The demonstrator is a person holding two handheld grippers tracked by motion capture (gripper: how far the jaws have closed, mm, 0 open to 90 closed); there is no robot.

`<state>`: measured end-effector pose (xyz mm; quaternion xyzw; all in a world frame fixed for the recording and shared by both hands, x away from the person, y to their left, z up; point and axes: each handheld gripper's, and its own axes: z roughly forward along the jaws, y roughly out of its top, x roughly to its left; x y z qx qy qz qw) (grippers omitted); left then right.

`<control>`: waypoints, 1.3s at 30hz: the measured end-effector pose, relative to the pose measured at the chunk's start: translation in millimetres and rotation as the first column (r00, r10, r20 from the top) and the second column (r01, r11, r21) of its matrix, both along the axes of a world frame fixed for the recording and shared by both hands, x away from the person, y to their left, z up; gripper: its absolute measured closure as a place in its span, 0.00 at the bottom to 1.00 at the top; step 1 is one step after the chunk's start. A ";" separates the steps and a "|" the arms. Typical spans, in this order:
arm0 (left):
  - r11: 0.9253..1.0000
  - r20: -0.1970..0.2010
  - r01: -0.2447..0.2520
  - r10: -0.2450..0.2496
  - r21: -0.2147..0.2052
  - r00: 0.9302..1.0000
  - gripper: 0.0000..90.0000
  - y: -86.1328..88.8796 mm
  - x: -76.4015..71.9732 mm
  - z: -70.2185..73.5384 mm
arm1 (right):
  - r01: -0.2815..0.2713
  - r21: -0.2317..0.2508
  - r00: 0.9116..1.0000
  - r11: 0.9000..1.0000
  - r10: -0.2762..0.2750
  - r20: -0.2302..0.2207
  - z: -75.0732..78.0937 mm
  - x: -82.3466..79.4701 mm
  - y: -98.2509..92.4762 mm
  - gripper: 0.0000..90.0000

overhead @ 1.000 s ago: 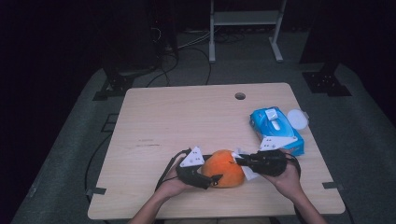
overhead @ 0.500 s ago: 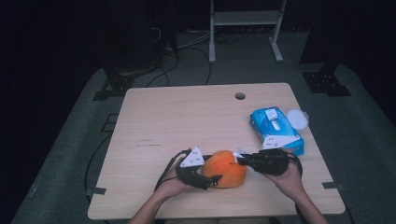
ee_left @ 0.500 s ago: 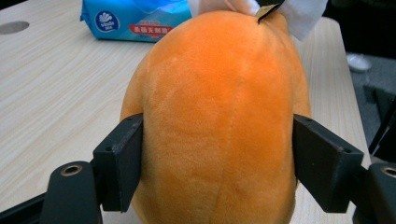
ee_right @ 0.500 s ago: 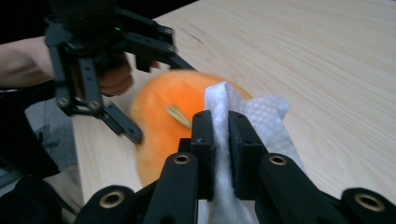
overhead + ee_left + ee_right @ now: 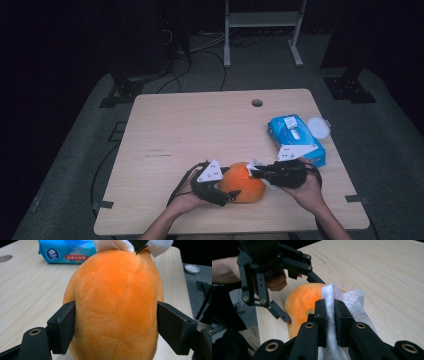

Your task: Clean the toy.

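Right gripper view point(image 5: 329, 315): jaws pinching white wipe point(image 5: 347, 302) against orange plush point(image 5: 302, 302), left gripper point(image 5: 112, 322) clamped around it; wiping seemingly underway, unfinished.

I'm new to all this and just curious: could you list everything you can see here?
Plush toy: one, orange, near table edge, between both grippers.
Tissue: one, white, pinched against the toy.
Wipes pack: one, blue, table's right side.
Lid: one, white, round, beside the pack.
Table: one, light wood, hole near far edge.
Rack: one, white, behind table.
Left gripper: black, fingers clasping the toy's sides.
Right gripper: black, fingers shut on the tissue.
Hands: two, holding the grippers.
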<state>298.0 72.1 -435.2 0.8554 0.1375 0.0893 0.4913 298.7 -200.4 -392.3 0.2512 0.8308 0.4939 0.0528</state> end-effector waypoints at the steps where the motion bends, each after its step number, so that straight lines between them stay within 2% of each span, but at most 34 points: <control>1: 1.000 -0.019 0.002 -0.002 -0.018 1.000 0.23 2.5 1.8 -0.1 | -0.005 0.004 1.000 1.000 0.005 -0.005 -1.1 0.5 -0.9 0.90; 4: 0.998 -0.072 -0.021 0.017 -0.061 0.997 0.21 5.4 6.3 -0.7 | 0.001 0.018 1.000 1.000 -0.001 -0.030 -3.6 2.0 -6.7 0.90; 6: 0.999 -0.045 -0.024 0.022 -0.048 0.999 0.23 0.7 4.0 0.6 | 0.005 0.027 0.999 1.000 -0.004 -0.034 -1.6 1.7 -6.8 0.90; 8: 0.999 -0.008 -0.018 0.018 -0.032 1.000 0.26 -4.1 0.2 3.4 | -0.020 0.028 1.000 0.999 0.021 -0.020 2.2 -1.9 -0.2 0.90; 9: 0.999 -0.008 -0.018 0.018 -0.032 1.000 0.26 -4.1 0.2 3.4 | -0.020 0.028 1.000 0.999 0.021 -0.020 2.2 -1.9 -0.2 0.90; 10: 1.000 0.027 0.000 0.001 -0.008 1.000 0.26 -8.8 -4.2 5.2 | -0.054 0.014 0.999 0.998 0.054 0.005 6.7 -6.8 10.7 0.90; 11: 1.000 0.027 0.000 0.001 -0.008 1.000 0.25 -8.8 -4.2 5.2 | -0.057 -0.002 0.998 0.998 0.057 0.017 7.8 -8.2 13.9 0.90; 12: 1.000 0.002 -0.009 0.009 -0.024 1.000 0.23 -5.7 -1.5 3.7 | -0.055 -0.031 0.998 0.998 0.056 0.039 8.5 -9.3 17.1 0.90; 13: 1.000 0.002 -0.009 0.009 -0.024 1.000 0.17 -5.7 -1.5 3.7 | -0.055 -0.031 0.998 0.998 0.056 0.039 8.5 -9.3 17.1 0.90; 14: 0.999 -0.030 -0.028 0.026 -0.044 0.999 0.17 -3.3 1.9 2.3 | -0.051 -0.046 0.998 0.998 0.053 0.044 8.0 -9.4 17.6 0.90; 15: 0.996 -0.108 -0.075 0.068 -0.056 0.992 0.07 -0.3 8.6 -0.7 | -0.042 -0.049 0.998 0.998 0.044 0.039 6.1 -8.4 15.1 0.90; 16: 0.994 -0.139 -0.085 0.076 -0.061 0.987 0.05 1.3 11.4 -2.4 | -0.038 -0.045 0.999 0.998 0.039 0.037 5.4 -7.5 13.3 0.90; 17: 0.994 -0.161 -0.077 0.063 -0.081 0.985 0.06 2.7 13.3 -4.9 | -0.032 -0.040 0.999 0.999 0.034 0.034 5.0 -6.8 11.4 0.90; 18: 0.994 -0.157 -0.060 0.045 -0.089 0.987 0.13 2.9 13.2 -5.4 | -0.025 -0.033 0.999 0.999 0.026 0.028 5.0 -5.8 8.9 0.90; 21: 0.997 -0.088 -0.045 0.040 -0.063 0.995 0.23 -2.2 6.7 -0.5 | -0.019 -0.039 0.999 0.999 0.020 0.039 7.1 -7.3 11.4 0.90; 23: 0.998 -0.045 -0.035 0.033 -0.048 0.998 0.26 -5.5 1.1 3.7 | -0.026 -0.044 0.998 0.999 0.029 0.053 9.7 -9.4 16.1 0.90; 25: 0.999 -0.021 -0.028 0.027 -0.041 0.999 0.27 -7.2 -2.3 6.3 | -0.033 -0.059 0.997 0.998 0.037 0.071 13.6 -10.8 18.7 0.90; 27: 0.999 -0.029 -0.022 0.021 -0.047 0.999 0.27 -6.6 -3.1 6.5 | -0.026 -0.083 0.995 0.996 0.034 0.090 17.2 -11.5 17.2 0.90; 31: 0.999 -0.028 -0.027 0.025 -0.046 0.999 0.28 -9.3 -4.1 7.6 | -0.018 -0.076 0.996 0.997 0.025 0.082 15.0 -12.4 15.0 0.90; 34: 1.000 -0.014 0.005 -0.006 -0.029 1.000 0.28 -17.7 -8.6 8.0 | -0.059 -0.062 0.995 0.996 0.064 0.082 15.3 -17.8 28.5 0.90; 36: 1.000 -0.007 0.004 -0.005 -0.019 1.000 0.28 -17.7 -9.0 5.8 | -0.065 -0.113 0.991 0.991 0.078 0.109 16.0 -20.2 35.7 0.90; 37: 1.000 -0.018 0.003 -0.003 -0.028 1.000 0.28 -15.6 -7.7 5.1 | -0.063 -0.132 0.990 0.989 0.079 0.117 16.4 -20.8 36.4 0.90; 39: 0.999 -0.030 -0.004 0.003 -0.035 1.000 0.28 -12.4 -5.9 4.3 | -0.051 -0.149 0.989 0.988 0.070 0.128 17.6 -20.3 32.9 0.90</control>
